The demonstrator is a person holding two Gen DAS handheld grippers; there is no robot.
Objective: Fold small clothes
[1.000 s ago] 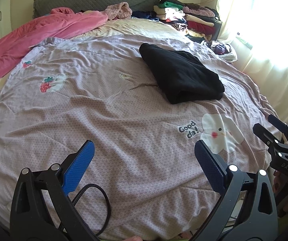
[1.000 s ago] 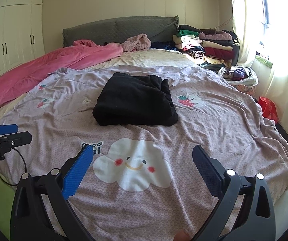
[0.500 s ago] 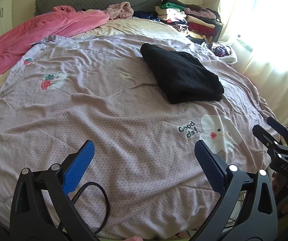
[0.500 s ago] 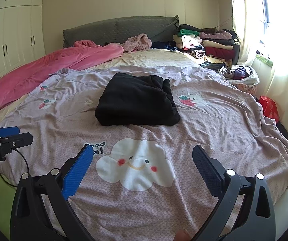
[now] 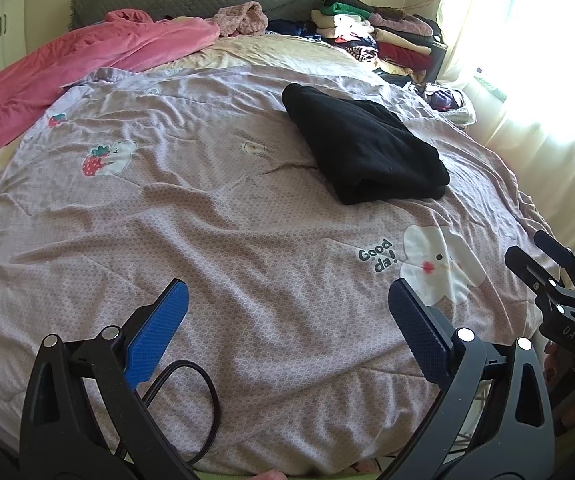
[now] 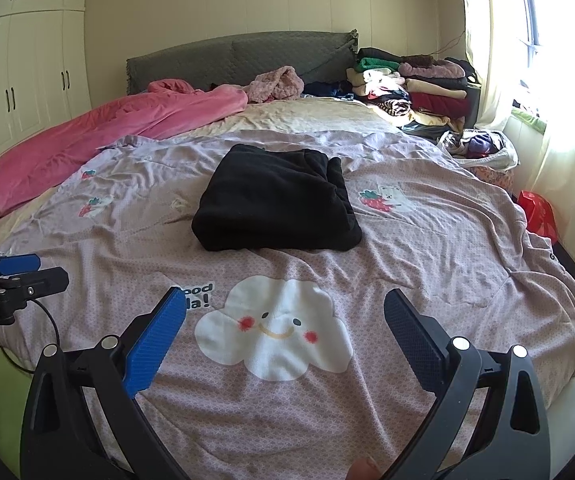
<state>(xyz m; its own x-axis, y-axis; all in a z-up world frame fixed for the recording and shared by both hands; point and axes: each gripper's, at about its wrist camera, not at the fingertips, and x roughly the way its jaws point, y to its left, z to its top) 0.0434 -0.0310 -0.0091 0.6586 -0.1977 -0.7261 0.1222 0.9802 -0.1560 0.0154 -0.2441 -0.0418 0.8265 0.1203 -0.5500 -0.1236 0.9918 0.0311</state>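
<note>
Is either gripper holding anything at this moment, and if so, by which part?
Nothing is held. The left gripper and right gripper are both open and empty above the quilt; the folded black garment lies untouched.

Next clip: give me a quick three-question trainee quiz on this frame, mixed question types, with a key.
1. True or false: the black garment lies folded on the lilac bedspread, touched by neither gripper.
2. Multiple choice: the left gripper and right gripper are A) both open and empty, B) both shut, C) left shut on cloth, right open.
3. Fill in: on the bedspread, the smiling white print nearest the right gripper is a ____.

Key: 1 true; 2 A; 3 cloud.
</note>
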